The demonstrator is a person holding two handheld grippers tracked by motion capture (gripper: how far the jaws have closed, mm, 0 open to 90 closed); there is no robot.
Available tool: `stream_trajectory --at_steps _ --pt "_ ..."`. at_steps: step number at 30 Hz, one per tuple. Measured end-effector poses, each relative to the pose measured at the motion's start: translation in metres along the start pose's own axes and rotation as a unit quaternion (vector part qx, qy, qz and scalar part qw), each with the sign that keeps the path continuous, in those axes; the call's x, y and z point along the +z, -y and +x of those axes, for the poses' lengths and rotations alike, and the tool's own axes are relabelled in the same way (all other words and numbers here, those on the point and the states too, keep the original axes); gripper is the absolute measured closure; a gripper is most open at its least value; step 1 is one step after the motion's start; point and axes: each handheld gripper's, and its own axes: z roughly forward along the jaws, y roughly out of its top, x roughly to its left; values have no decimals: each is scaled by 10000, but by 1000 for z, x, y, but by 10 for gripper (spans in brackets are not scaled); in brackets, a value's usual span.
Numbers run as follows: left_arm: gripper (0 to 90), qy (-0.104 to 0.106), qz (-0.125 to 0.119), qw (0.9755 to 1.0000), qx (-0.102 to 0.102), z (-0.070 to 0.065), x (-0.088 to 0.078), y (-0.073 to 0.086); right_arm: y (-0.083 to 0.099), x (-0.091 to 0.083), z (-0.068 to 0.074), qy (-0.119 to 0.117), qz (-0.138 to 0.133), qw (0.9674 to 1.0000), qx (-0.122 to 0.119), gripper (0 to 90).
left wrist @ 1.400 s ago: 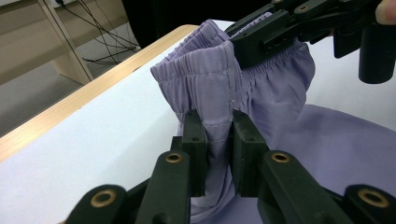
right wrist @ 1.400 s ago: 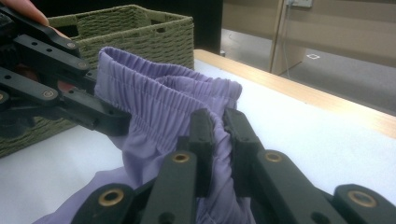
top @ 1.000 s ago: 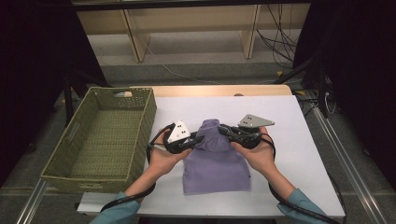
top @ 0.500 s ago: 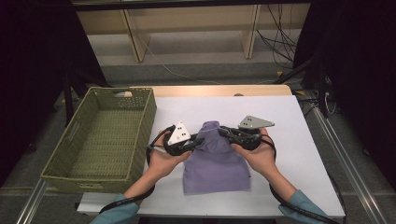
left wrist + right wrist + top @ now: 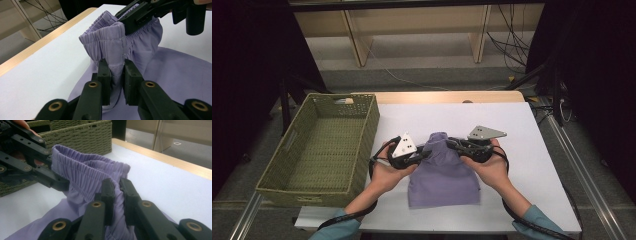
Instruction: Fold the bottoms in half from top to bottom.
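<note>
A lilac garment [image 5: 443, 175] with an elastic waistband [image 5: 110, 35] lies on the white table [image 5: 522, 150], its waistband end lifted and bunched. My left gripper [image 5: 424, 154] is shut on the waistband's left side; in the left gripper view its jaws [image 5: 116, 72] pinch the gathered cloth. From the right, my right gripper [image 5: 451, 144] is shut on the waistband's other side, cloth [image 5: 85, 177] squeezed between its jaws [image 5: 116, 187]. The two grippers face each other, close together, each held in a hand.
A green woven basket [image 5: 282, 177] stands at the table's left, beside the left hand, and appears again behind the garment in the right gripper view as the basket wall [image 5: 82, 135]. A wooden strip [image 5: 447, 96] edges the table's far side. Shelving and cables lie beyond.
</note>
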Motion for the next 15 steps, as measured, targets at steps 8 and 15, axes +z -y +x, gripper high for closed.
stream_trajectory --at_steps 8,15 --pt "777 58 47 10000 58 -2 -1 2 3 -2 1 -87 71 9999 -23 826" --pt "776 129 76 9998 105 -5 -1 4 5 -4 2 -157 144 9998 -66 825"
